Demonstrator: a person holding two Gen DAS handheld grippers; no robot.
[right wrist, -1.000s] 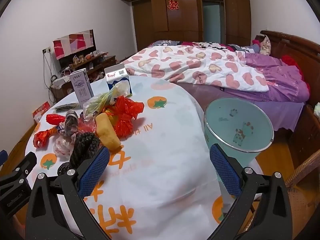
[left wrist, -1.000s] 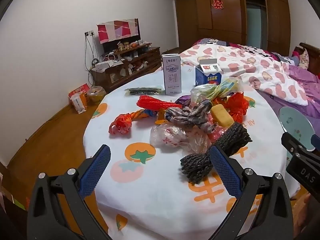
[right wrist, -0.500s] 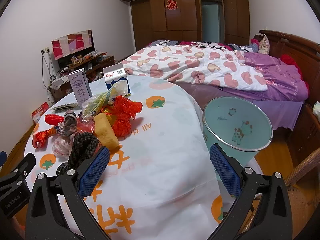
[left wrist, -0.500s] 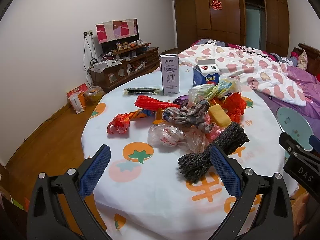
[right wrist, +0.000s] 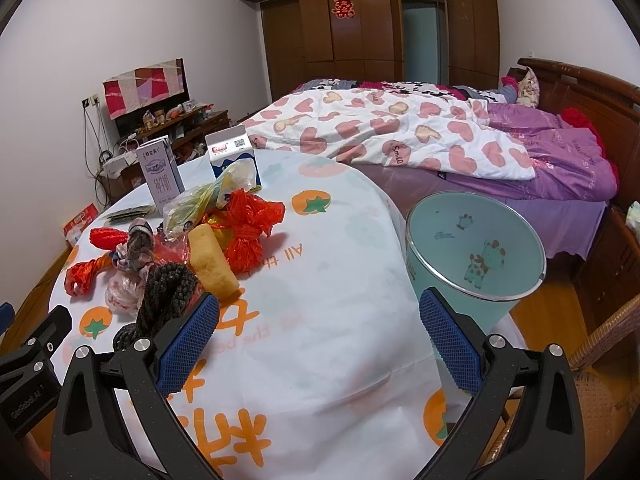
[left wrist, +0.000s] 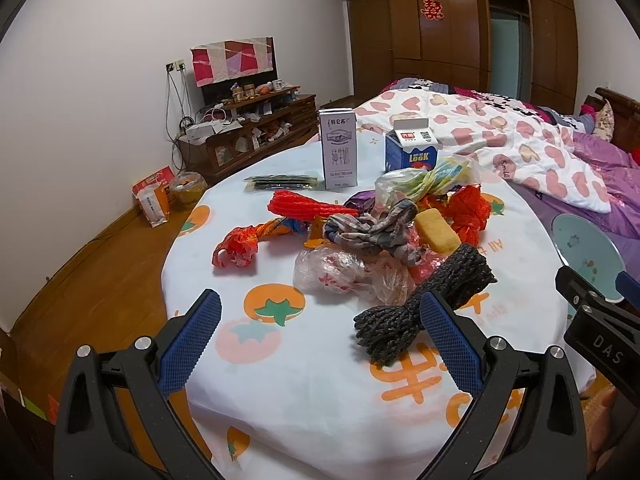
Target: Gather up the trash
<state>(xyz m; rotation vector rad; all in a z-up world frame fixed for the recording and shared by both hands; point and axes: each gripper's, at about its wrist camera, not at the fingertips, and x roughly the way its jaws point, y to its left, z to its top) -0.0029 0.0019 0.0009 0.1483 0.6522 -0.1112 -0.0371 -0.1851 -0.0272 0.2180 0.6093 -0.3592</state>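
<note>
A heap of trash lies on the round table (left wrist: 304,364): a dark knitted bundle (left wrist: 424,304), a clear plastic bag (left wrist: 340,272), a yellow sponge (left wrist: 436,230), red plastic bags (left wrist: 468,212), a grey rag (left wrist: 372,230). My left gripper (left wrist: 320,340) is open and empty, held above the table's near edge. My right gripper (right wrist: 320,344) is open and empty over the table's right side. A pale blue trash bin (right wrist: 476,248) stands beside the table; the knitted bundle (right wrist: 168,292) lies by my right gripper's left finger.
Two milk cartons (left wrist: 338,148) (left wrist: 412,150) stand at the table's far side, with a dark flat packet (left wrist: 280,182) beside them. A bed with a heart-print quilt (right wrist: 384,128) lies behind. A wicker chair (right wrist: 600,364) is at the right.
Both grippers have drawn back and risen slightly; the table and trash appear a little farther away. Both stay open and empty.
</note>
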